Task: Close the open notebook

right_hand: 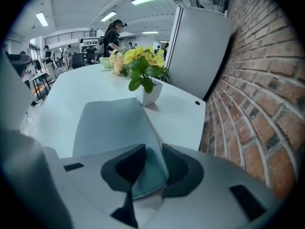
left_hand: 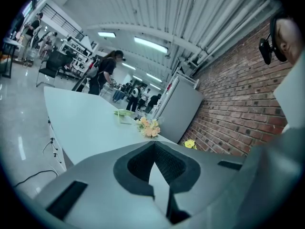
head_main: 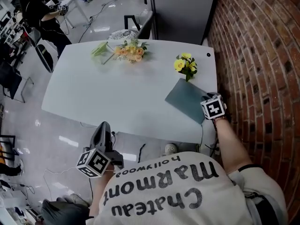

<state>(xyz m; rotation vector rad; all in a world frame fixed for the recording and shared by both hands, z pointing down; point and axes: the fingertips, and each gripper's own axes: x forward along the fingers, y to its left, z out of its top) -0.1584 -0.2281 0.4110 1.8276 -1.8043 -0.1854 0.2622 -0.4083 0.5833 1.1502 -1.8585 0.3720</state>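
Grey-green and plain, the notebook (head_main: 186, 99) lies shut and flat at the white table's (head_main: 117, 93) right edge, near its front corner. The right gripper (right_hand: 152, 149) hovers narrowly parted over the notebook's corner; the left gripper (left_hand: 154, 144) is closed and empty.

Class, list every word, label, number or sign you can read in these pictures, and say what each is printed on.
"Chateau Marmont": large dark letters on the person's shirt, upside down in the head view.
"hollywood": smaller letters on the same shirt, also upside down.
Marker cubes: black-and-white square patterns only, no words.
Notebook: plain cover, no print visible.
Nothing in the room behind is legible; it is too small and blurred.
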